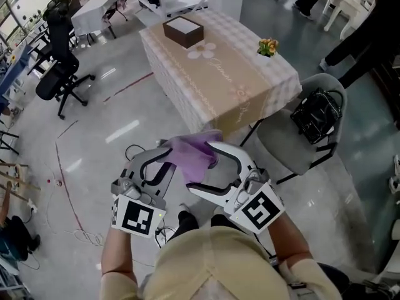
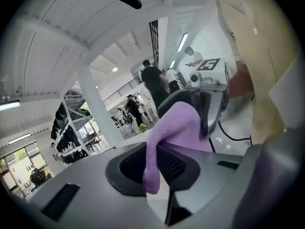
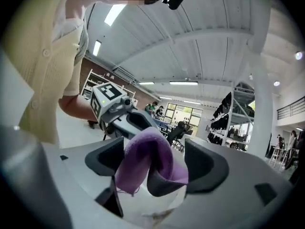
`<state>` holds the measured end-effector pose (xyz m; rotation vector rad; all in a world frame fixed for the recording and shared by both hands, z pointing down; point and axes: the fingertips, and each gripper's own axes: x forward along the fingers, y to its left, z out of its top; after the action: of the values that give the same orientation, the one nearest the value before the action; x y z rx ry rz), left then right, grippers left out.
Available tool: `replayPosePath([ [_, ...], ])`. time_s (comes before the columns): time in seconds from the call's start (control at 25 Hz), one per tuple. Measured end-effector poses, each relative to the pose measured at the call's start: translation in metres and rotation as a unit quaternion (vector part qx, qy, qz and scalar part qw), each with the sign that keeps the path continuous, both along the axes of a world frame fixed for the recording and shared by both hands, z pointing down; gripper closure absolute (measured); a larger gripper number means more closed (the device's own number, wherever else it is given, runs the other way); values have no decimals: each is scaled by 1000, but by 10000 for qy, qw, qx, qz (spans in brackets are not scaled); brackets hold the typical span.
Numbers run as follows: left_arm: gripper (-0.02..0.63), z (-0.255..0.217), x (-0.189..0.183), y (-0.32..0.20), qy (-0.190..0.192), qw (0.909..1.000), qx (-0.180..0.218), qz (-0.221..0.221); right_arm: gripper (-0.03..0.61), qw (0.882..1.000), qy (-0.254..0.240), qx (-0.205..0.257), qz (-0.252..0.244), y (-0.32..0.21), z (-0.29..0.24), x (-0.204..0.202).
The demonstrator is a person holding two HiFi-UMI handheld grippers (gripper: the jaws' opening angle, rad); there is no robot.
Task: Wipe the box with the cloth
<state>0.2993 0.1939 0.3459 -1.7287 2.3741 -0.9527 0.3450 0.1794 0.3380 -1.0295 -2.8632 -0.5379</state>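
Close in front of the person's chest, both grippers are meeting around the purple cloth (image 1: 195, 157). The left gripper (image 2: 155, 168) is clenching a fold of it between nearly closed jaws, with the loose end hanging below the pads. The right gripper (image 3: 157, 163) is standing with its jaws spread wide; the cloth is bunching between them but no pad is pressing on it, so the hold is resting with the left alone.

The dark brown box (image 1: 183, 31) is sitting well apart from both grippers, straight ahead and slightly to the left, at the far end of the bench (image 1: 247, 86). From this angle it is looking almost square, so its long axis cannot be told. In my judgement the left gripper is lying marginally nearer to it and is already carrying the cloth, so the coming move is calling for the person to close the whole gap first.

The bench is wearing a beige patterned cover, likely to shift under rubbing. A small flower pot (image 1: 267, 47) is standing at its right edge, clear of the box. A grey chair (image 1: 281, 145) holding a black bag (image 1: 317, 114) is flanking the approach on the glossy grey floor (image 1: 119, 136)
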Motion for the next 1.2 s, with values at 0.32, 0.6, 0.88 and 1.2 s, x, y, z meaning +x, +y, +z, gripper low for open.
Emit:
replayPosePath([
  [0.32, 551, -4, 11, -1, -14, 9991, -73, 413, 492, 9999, 127, 35, -55, -8, 14, 8],
  [0.6, 551, -4, -17, 4, 568, 9970, 365, -383, 375, 9830, 163, -1812, -255, -25, -12, 14],
  [0.88, 552, -13, -43, 38, 3704, 8849, 2752, -634, 531, 9126, 2456, -2823, -1646, 1, 31, 75],
  [1.2, 552, -19, -31, 37, 5031, 7762, 3797, 153, 538, 7766, 3394, -3938, -3558, 52, 43, 143],
])
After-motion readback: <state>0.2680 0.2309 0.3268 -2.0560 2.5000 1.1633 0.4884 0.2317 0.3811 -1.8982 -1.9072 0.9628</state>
